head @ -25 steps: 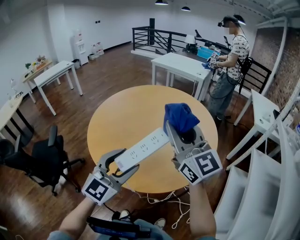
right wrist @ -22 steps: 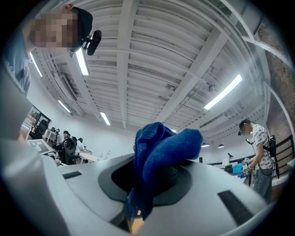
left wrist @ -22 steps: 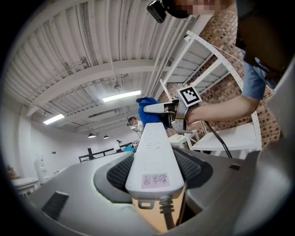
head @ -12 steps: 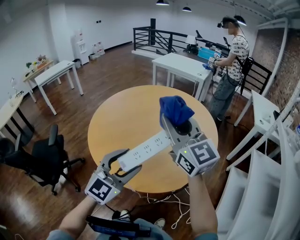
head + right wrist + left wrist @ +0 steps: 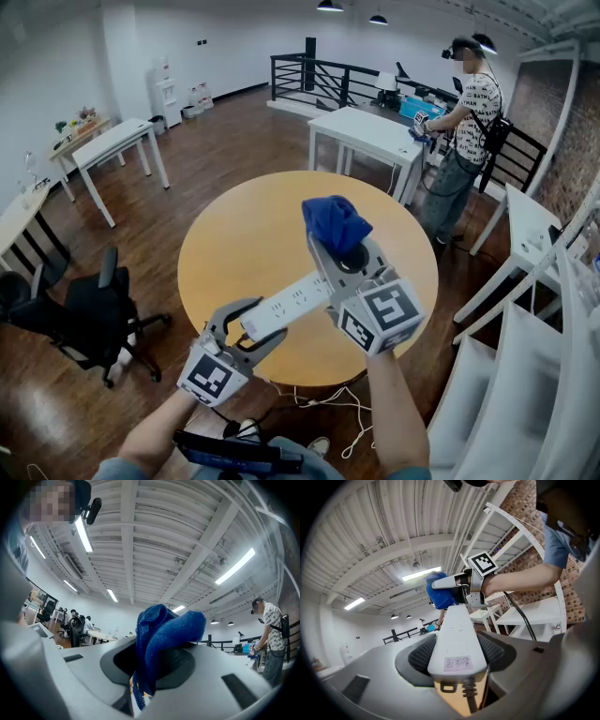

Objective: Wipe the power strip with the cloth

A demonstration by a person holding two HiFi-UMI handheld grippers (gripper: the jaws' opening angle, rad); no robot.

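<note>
The round pale-wood counter (image 5: 244,244) stood on a dark plank floor (image 5: 216,141); white cables (image 5: 330,405) lay on the floor below its near edge.

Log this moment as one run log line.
left gripper: shut on power strip, cord end | right gripper: shut on blue cloth | cloth near strip's far end, contact unclear | over round table

A round wooden surface (image 5: 234,234) is seen at centre, over a dark plank floor (image 5: 216,141). A white table (image 5: 108,145) is set at 10 o'clock, a second white table (image 5: 361,131) at 1 o'clock, and a black railing (image 5: 319,80) at 12 o'clock. A black office chair (image 5: 89,319) is placed at 8 o'clock. White walls (image 5: 234,42) are lit by ceiling lamps (image 5: 328,6).
</note>
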